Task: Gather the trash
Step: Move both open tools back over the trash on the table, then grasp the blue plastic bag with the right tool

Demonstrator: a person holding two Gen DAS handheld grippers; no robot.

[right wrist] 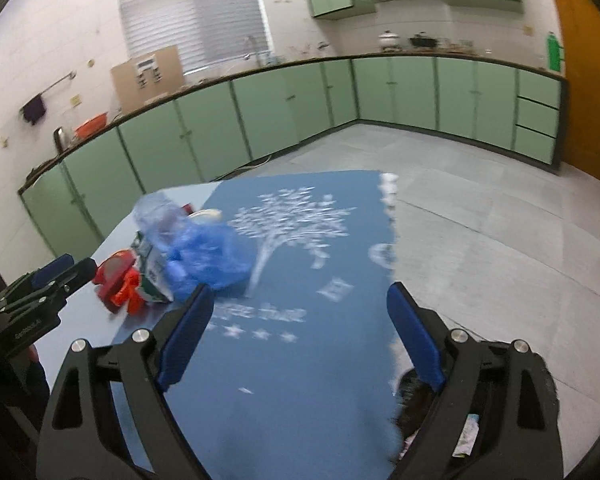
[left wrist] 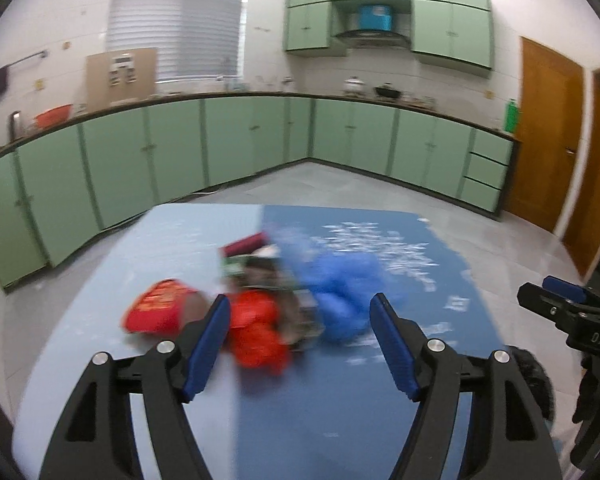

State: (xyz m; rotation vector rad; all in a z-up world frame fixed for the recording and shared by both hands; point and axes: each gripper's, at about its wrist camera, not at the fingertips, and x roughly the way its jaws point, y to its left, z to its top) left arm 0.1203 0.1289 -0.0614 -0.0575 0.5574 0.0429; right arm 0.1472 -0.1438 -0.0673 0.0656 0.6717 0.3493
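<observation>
Left wrist view: left gripper point(left wrist: 298, 322) has its jaws wide apart, nothing between the blue pads point(left wrist: 208, 346). It hangs over the near part of the desk point(left wrist: 100, 320), pointing at a pile of trash. Frame is motion-blurred, so item detail is poor.

Just ahead of the jaws lies an orange crumpled wrapper point(left wrist: 256, 332). Left of it, touching or nearly so, is a red packet with yellow print point(left wrist: 158, 310). Right of the orange wrapper sits a crumpled blue plastic bag point(left wrist: 342, 292). Between and behind these is a green-and-white printed package point(left wrist: 260, 272), with a dark red item point(left wrist: 246, 243) farther back; I cannot tell what that item is. All pieces are bunched together near the seam where the pale blue desk surface meets a darker blue cloth with a white tree print point(left wrist: 400, 256).

Right gripper point(left wrist: 572, 312) shows at the right edge of this view; from here I cannot tell its jaw state.

Right wrist view: right gripper point(right wrist: 300, 312) also has jaws wide apart and empty, held above the blue cloth point(right wrist: 300, 360). The trash pile lies ahead and left of it: blue plastic bag point(right wrist: 208, 256), green-and-white package point(right wrist: 152, 268), orange wrapper point(right wrist: 130, 298), red packet point(right wrist: 114, 270). Left gripper point(right wrist: 56, 276) sits beside the red packet.

Beyond the desk: grey tiled floor point(right wrist: 460, 200), green cabinets point(left wrist: 180, 140).
</observation>
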